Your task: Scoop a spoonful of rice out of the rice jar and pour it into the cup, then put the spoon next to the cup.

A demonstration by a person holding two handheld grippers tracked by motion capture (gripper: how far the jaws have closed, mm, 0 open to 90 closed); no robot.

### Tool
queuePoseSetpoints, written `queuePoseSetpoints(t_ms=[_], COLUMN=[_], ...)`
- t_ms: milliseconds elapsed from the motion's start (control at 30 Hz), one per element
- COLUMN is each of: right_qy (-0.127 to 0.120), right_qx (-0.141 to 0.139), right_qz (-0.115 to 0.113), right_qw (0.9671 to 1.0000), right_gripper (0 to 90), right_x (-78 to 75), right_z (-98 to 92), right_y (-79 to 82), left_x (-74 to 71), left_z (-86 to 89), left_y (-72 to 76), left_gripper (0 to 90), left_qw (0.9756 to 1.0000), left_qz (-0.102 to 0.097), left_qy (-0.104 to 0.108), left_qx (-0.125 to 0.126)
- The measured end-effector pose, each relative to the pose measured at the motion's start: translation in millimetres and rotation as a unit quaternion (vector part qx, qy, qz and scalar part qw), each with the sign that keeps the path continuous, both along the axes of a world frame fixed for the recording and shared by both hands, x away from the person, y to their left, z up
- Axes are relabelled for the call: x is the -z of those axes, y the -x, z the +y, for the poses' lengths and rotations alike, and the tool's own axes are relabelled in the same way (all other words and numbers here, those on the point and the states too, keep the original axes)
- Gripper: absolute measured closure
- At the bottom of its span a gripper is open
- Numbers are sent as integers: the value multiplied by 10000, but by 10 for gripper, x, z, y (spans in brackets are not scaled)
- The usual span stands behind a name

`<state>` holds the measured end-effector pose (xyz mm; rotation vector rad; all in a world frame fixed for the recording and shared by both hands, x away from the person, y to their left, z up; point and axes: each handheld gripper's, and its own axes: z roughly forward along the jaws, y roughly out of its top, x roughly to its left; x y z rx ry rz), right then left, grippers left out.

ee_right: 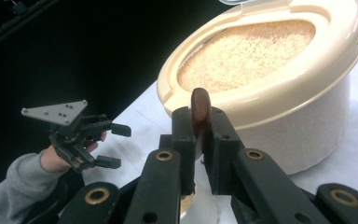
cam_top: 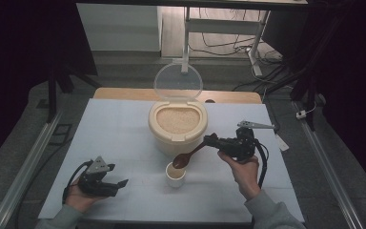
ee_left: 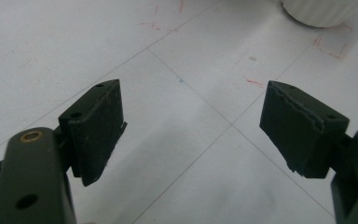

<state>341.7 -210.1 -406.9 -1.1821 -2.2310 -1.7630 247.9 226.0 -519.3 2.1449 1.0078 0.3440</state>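
A cream rice container (cam_top: pixel 177 125) with its clear lid (cam_top: pixel 178 82) flipped up stands mid-table, full of grain (ee_right: pixel 247 53). In front of it sits a small white cup (cam_top: pixel 175 175). My right gripper (cam_top: pixel 213 140) is shut on the handle of a brown wooden spoon (cam_top: pixel 187 157), whose bowl hangs tilted just over the cup. The spoon's handle end (ee_right: pixel 200 109) sticks up between the right jaws. At the table's front left, my left gripper (cam_top: pixel 119 184) rests open and holds nothing. Its pads (ee_left: pixel 98 128) stand wide apart over bare table, with the cup's base (ee_left: pixel 319 11) farther off.
A white sheet (cam_top: pixel 114 138) with faint grid lines and red marks covers the table. A wooden table edge (cam_top: pixel 124 93) shows behind it. Metal rails (cam_top: pixel 28 162) run along both sides, and cables lie on the floor beyond the far edge.
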Motion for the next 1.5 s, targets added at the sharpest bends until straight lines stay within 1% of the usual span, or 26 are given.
queuePoseSetpoints(t_ms=[167,267,467,600,667,767,800,833,967,1100,1333,1400,1500], right_qy=[-137,-191,-265,-260,-228,-120,-77,-40,123,304,483,565,709], right_qx=[27,69,192,240,256,215,164,140,31,-61,-270,-347,-520], right_qz=[38,14,-104,-110,-97,-26,16,68,149,179,396,450,590], right_qw=[9999,9998,9994,9993,9994,9997,9998,9999,9998,9994,9977,9968,9944], right_gripper=[827,827,827,827,827,827,827,827,827,827,827,827,826], right_x=[-7,-25,-141,-212,-224,-215,-206,-197,-157,-119,-22,4,33], right_z=[-57,-121,-345,-512,-580,-645,-657,-662,-649,-621,-580,-560,-516], right_y=[-13,-9,4,0,2,-2,-8,-10,-6,-2,-16,-17,-20], left_x=[0,-1,-1,-4,-4,-5,-7,-9,-16,-11,-14,-14,-15], left_z=[-1,2,4,5,6,8,7,8,8,8,11,8,5], left_y=[-1,-1,-5,-3,-3,-1,1,3,4,-3,0,0,1], left_gripper=[212,213,213,212,212,213,213,212,212,211,211,211,211], left_qw=[10000,10000,10000,10000,10000,10000,10000,10000,10000,10000,10000,10000,10000], left_qz=[2,2,4,-6,-7,-12,-14,-17,-33,-17,-28,-24,-26], left_qy=[2,5,9,6,10,21,24,20,33,27,35,37,29], left_qx=[-1,-10,-18,-26,-31,-42,-42,-40,-46,-44,-50,-45,-38])
